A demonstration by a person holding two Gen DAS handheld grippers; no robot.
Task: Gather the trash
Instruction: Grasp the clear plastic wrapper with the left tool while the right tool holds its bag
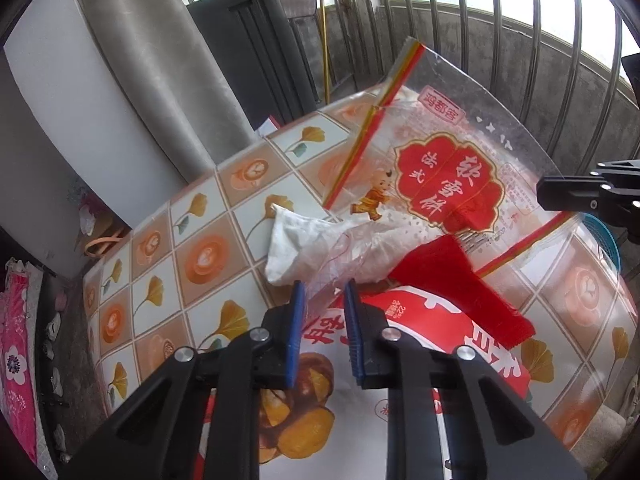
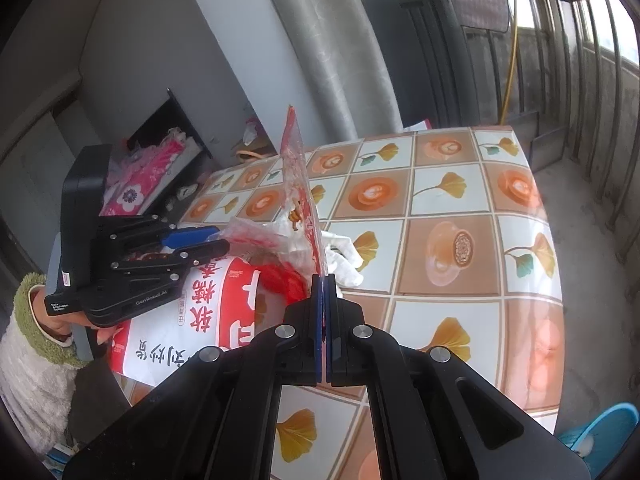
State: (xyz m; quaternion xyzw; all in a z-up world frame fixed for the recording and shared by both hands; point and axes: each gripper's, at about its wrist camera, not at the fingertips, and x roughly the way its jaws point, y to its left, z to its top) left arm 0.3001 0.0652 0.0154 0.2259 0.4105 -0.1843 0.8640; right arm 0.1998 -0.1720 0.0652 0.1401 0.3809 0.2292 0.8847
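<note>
Item: trash gathering at a table (image 2: 472, 248) covered in a ginkgo-leaf and coffee-cup patterned cloth.

Right gripper (image 2: 324, 280): jaws together, clamped on the lower edge of a large clear zip-lock snack bag (image 1: 452, 152) with a red label and red-and-yellow seal strip. The bag stood upright on the table, held edge-on in the right wrist view and broadside in the left wrist view.

Left gripper (image 1: 322, 296): blue pads (image 1: 297, 320) a narrow gap apart, with a crumpled clear plastic wrapper (image 1: 340, 256) reaching between them; whether the pads pressed on it could not be told. No earlier view was to hand.

Other trash, all close together beside the zip-lock bag: a crumpled white tissue (image 1: 288, 240) just beyond the wrapper; a red wrapper (image 1: 460, 280) overlapping the bag's foot; a large red-and-white chestnut snack packet (image 1: 420, 328) lying flat beneath the left gripper.

Step in hand, as judged: filling the held bag with loose scraps, the clear wrapper being the piece under pickup.

Next move, as judged: a firm closing on the thin film, then a lift toward the bag's mouth, which the right gripper would need to keep steady. The film looked slippery and liable to slide out.
</note>
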